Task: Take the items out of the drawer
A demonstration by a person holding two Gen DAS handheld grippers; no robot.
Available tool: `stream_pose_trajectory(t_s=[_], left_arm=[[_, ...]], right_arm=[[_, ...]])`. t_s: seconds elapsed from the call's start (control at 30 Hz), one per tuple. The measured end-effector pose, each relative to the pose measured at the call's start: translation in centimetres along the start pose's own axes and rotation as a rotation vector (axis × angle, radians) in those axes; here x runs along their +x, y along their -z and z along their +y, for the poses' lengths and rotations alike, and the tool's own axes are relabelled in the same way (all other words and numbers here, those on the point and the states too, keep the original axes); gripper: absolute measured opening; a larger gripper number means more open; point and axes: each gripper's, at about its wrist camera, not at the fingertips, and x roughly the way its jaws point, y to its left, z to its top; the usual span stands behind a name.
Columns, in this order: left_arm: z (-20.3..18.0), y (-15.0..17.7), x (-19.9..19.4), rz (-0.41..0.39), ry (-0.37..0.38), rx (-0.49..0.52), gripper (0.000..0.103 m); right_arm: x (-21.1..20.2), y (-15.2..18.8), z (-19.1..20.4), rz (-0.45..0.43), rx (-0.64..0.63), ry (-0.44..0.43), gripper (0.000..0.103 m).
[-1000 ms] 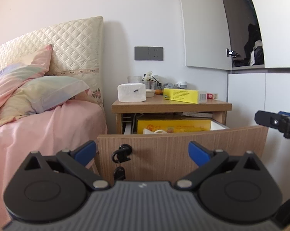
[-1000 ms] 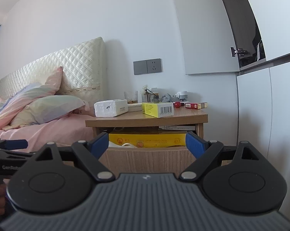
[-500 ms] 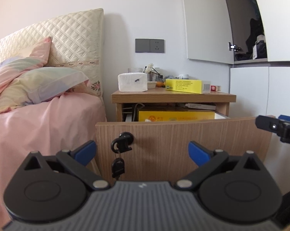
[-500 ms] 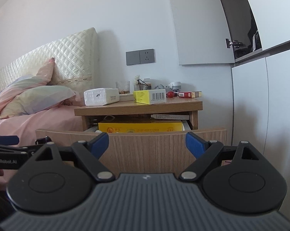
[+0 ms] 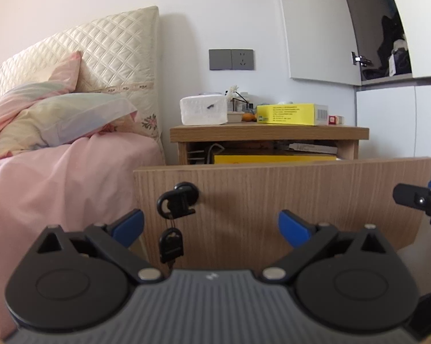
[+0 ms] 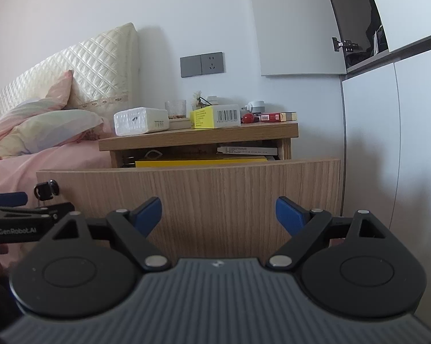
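Note:
The wooden drawer front [image 5: 272, 200] of the bedside table stands pulled out, and it fills the middle of the right wrist view too, as drawer front [image 6: 215, 195]. A black key [image 5: 176, 200] sits in its lock with a second key hanging below. Over the front's top edge shows a yellow box [image 5: 272, 158] inside the drawer, with a flat white pack [image 6: 247, 150] above it. My left gripper [image 5: 211, 225] is open, low before the front, nothing between its fingers. My right gripper [image 6: 218, 210] is open too, empty, facing the front's right half.
On the table top [image 5: 269, 132] lie a white tissue pack [image 5: 202, 110], a yellow carton [image 5: 289, 113] and small items. A bed with pink sheet [image 5: 57, 177] stands left. White cabinet doors [image 6: 387, 143] stand right of the table. The other gripper [image 6: 23, 218] shows at the left edge.
Both grippers have sunk lower and come closer to the drawer front, which now hides most of the drawer's contents. Both stay open and empty.

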Motion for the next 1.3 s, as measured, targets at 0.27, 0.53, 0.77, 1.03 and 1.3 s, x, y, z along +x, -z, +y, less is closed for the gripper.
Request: stream_pose_trajectory(t_s=[0.27, 0.53, 0.77, 1.03, 1.3], left_arm=[[-0.3, 1.0, 1.7, 0.021, -0.006, 0.003, 0.1], [0.0, 1.9, 2.9, 0.034, 0.012, -0.018, 0.099], [0.3, 2.6, 3.4, 0.021, 0.031, -0.028, 0.096], [0.1, 3.2, 4.0, 0.001, 0.027, -0.026, 0.097], [0.0, 3.3, 4.3, -0.021, 0.035, -0.039, 0.1]], right_arm=[[0.8, 0.9, -0.1, 0.007, 0.014, 0.008, 0.089], [1.5, 1.5, -0.3, 0.023, 0.024, 0.001, 0.089], [2.0, 1.9, -0.8, 0.025, 0.047, -0.014, 0.088], [2.7, 2.3, -1.3, 0.026, 0.075, -0.038, 0.076], [3.1, 2.7, -1.5, 0.01, 0.083, -0.051, 0.074]])
